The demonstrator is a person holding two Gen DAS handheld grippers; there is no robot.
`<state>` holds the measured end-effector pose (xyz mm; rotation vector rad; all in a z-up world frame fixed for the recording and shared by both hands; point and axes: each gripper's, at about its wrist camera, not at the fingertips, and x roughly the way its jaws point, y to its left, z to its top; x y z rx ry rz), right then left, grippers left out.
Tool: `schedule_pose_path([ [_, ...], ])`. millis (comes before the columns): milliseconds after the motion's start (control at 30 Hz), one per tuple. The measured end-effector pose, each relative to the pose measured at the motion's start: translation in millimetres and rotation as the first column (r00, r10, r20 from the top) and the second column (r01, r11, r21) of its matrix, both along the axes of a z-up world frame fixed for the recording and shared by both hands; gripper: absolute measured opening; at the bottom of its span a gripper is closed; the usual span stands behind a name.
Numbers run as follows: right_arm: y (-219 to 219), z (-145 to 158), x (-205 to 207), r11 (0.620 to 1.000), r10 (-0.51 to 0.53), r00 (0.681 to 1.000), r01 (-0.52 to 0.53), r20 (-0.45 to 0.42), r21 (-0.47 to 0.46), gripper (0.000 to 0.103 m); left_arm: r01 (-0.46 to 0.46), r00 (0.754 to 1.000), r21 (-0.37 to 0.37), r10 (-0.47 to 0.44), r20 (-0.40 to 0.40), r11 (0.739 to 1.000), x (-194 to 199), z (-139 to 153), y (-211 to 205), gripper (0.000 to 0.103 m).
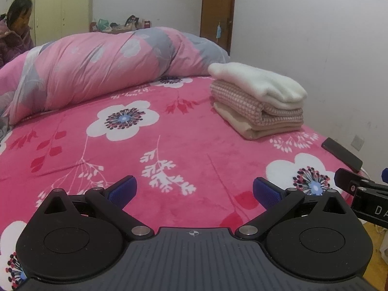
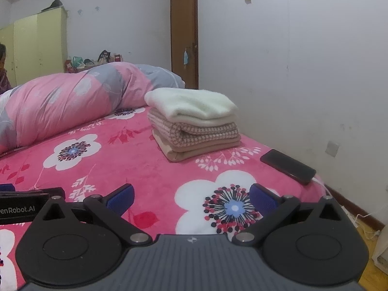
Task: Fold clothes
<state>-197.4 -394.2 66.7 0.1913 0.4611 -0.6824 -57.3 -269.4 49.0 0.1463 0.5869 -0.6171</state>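
Both grippers, left (image 1: 195, 190) and right (image 2: 191, 197), hover spread and empty over the bed (image 1: 150, 150). Folded clothes (image 2: 194, 126) sit stacked ahead and rightward by the wall, long axis running away from the cameras; the right gripper looks nearer. A phone (image 2: 288, 166) lies just beside the stack.

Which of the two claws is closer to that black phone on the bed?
Right. The right gripper sits just short of the phone; the left gripper is farther left of it.
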Motion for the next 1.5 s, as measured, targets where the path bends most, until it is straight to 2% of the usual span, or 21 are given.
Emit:
schedule_pose_path([
  [1500,1.6,-5.9,2.8,1.0,0.004,1.0,-0.004,-0.018,0.01,0.103,-0.003,1.0,0.018,0.003,0.014,1.0,0.5,-3.0,0.7,0.103],
])
